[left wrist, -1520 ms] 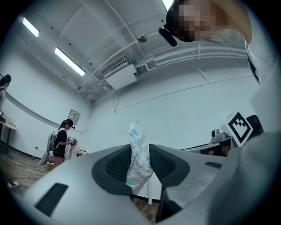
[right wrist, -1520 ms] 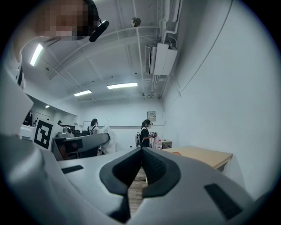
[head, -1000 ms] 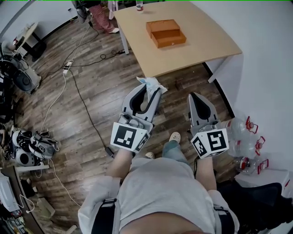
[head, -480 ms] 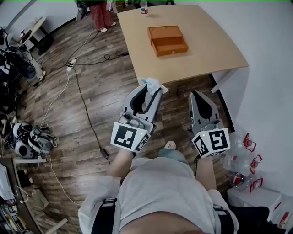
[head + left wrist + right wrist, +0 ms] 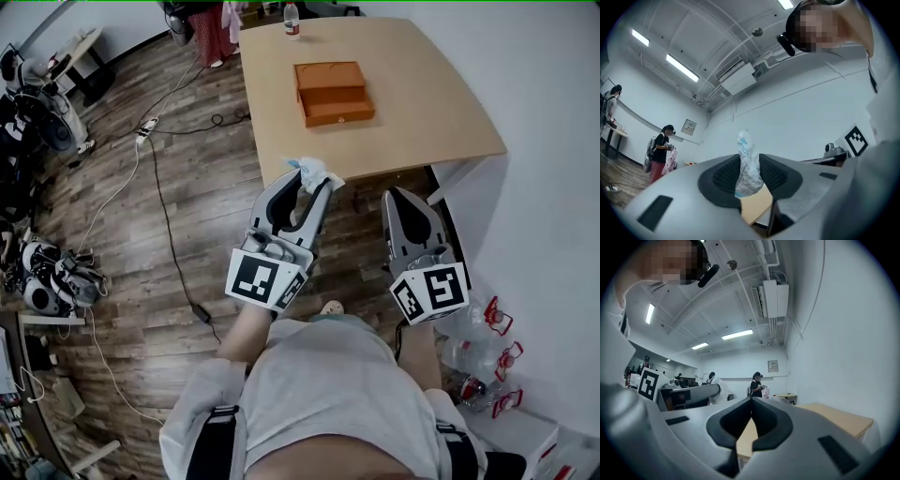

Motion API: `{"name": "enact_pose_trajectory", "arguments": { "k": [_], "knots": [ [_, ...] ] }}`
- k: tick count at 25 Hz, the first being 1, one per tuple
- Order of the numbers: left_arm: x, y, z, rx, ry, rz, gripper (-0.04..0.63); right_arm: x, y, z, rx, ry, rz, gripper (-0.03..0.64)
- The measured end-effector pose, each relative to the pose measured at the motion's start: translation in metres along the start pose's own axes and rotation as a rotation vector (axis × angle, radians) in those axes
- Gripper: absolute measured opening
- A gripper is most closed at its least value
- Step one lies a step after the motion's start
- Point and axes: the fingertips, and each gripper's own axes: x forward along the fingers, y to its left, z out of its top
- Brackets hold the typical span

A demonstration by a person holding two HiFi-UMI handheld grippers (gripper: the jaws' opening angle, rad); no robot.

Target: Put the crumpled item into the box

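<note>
A crumpled white and pale-blue wrapper (image 5: 314, 172) sticks out from the tips of my left gripper (image 5: 311, 184), which is shut on it just short of the table's near edge. In the left gripper view the crumpled wrapper (image 5: 748, 165) stands pinched between the black pads (image 5: 725, 176). An orange box (image 5: 332, 92) with its drawer pulled out sits in the middle of the light wooden table (image 5: 412, 103). My right gripper (image 5: 397, 198) is shut and empty, held to the right of the left one, below the table's front edge. In the right gripper view its pads (image 5: 764, 418) touch.
A water bottle (image 5: 292, 18) stands at the table's far edge. Cables (image 5: 155, 178) run over the wooden floor at left, with gear (image 5: 47, 281) beside them. Large water jugs (image 5: 483, 342) lie at right by the white wall. A person (image 5: 202, 23) stands far back.
The person has stepped closer to the table, so the table and box sit nearer and more central. Both grippers keep their pose and the wrapper stays pinched in the left one.
</note>
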Motion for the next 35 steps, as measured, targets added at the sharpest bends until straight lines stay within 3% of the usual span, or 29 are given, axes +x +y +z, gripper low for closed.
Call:
{"name": "enact_pose_trajectory", "arguments": {
  "k": [6,15,35],
  "knots": [
    [0.025,-0.019,-0.012,0.006,-0.003,0.02,0.13,-0.003,-0.035,-0.004,0.012,-0.002,0.029,0.009],
    [0.044,-0.009,-0.021,0.017,0.025,0.048,0.13,0.016,-0.053,-0.011,0.044,-0.001,0.056,0.009],
    [0.132,0.073,-0.038,-0.002,0.041,-0.02,0.13,0.124,-0.092,-0.01,0.028,0.008,0.009,0.009]
  ]
}}
